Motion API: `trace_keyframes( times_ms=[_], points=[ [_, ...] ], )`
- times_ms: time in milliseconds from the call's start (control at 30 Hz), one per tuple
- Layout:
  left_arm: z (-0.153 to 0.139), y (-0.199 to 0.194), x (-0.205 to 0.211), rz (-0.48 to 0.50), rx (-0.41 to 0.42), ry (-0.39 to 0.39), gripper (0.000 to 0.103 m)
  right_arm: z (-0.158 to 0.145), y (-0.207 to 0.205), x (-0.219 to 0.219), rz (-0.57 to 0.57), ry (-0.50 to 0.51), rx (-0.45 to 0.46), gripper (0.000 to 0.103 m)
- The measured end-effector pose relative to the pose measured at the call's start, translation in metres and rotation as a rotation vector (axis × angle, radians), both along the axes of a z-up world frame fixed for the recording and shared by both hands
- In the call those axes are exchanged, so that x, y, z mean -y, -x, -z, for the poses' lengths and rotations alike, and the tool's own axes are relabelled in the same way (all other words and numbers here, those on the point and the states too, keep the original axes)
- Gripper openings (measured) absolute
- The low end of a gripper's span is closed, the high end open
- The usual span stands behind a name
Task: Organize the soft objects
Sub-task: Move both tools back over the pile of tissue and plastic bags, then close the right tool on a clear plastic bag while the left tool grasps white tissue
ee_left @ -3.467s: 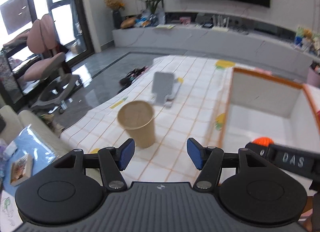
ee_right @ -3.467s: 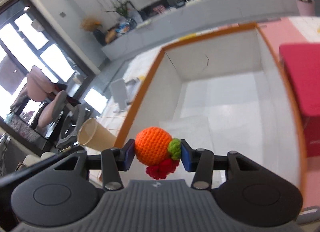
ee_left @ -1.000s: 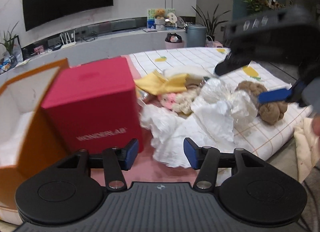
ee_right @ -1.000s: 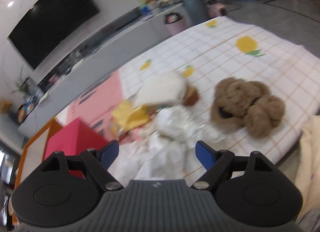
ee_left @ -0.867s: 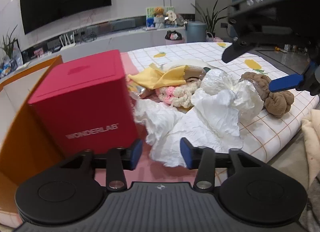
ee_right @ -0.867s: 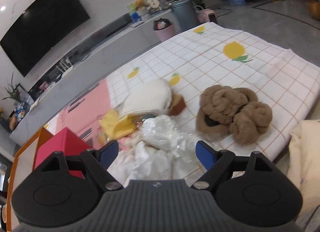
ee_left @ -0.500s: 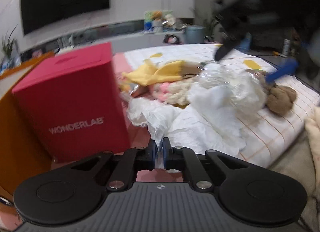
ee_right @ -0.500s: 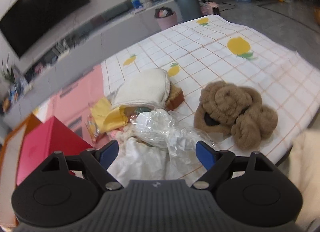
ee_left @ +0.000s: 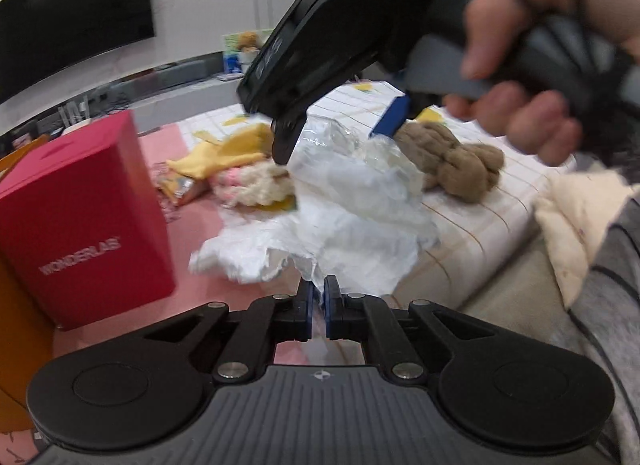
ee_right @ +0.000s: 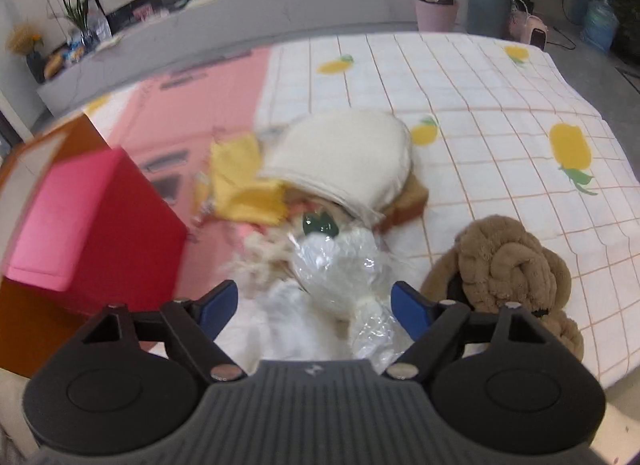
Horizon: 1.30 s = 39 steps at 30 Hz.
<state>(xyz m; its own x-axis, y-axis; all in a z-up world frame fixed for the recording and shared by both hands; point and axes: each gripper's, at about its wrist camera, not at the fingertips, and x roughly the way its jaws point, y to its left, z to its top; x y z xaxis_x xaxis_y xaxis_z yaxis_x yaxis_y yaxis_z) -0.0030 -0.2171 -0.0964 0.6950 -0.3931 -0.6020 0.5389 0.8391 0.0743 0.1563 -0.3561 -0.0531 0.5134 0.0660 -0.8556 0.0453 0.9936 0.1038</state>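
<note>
Left hand-held gripper is clamped on the white crumpled paper beside the red box; right hand-held gripper hangs wide open, empty, above the clear bag.

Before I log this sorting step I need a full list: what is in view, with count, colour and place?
white plastic bag: one, white, crumpled at the near table edge, a corner pinched by the left gripper
clear plastic wrap: one, transparent, on the pile under the right gripper
brown plush toy: one, brown, right of the pile
cream cloth: one, off-white, back of the pile
yellow cloth: one, yellow, left of the cream cloth
red box: one, red, marked WONDERLAB, left of the pile
orange-rimmed box: one, far left
tablecloth: one, white grid with yellow fruit
left gripper: shut on the bag
right gripper: open, above the wrap
</note>
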Motion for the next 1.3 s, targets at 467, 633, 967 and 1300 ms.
trace_keyframes(
  times_ms=[467, 633, 967, 1300],
  points=[
    [-0.036, -0.011, -0.026, 0.167, -0.222, 0.049, 0.056, 0.023, -0.013, 0.019, 0.091, -0.002, -0.025, 0.055],
    [-0.052, -0.032, -0.051, 0.051, -0.299, 0.129, 0.068, 0.02, -0.005, 0.029, 0.147, -0.046, -0.032, 0.063],
    [-0.039, -0.056, -0.062, -0.08, -0.353, 0.095, 0.068, 0.013, 0.0, 0.057, 0.274, -0.17, 0.014, 0.081],
    [-0.034, -0.051, -0.054, -0.061, -0.372, 0.08, 0.068, 0.028, -0.022, 0.032, 0.153, -0.002, -0.026, 0.076]
  ],
)
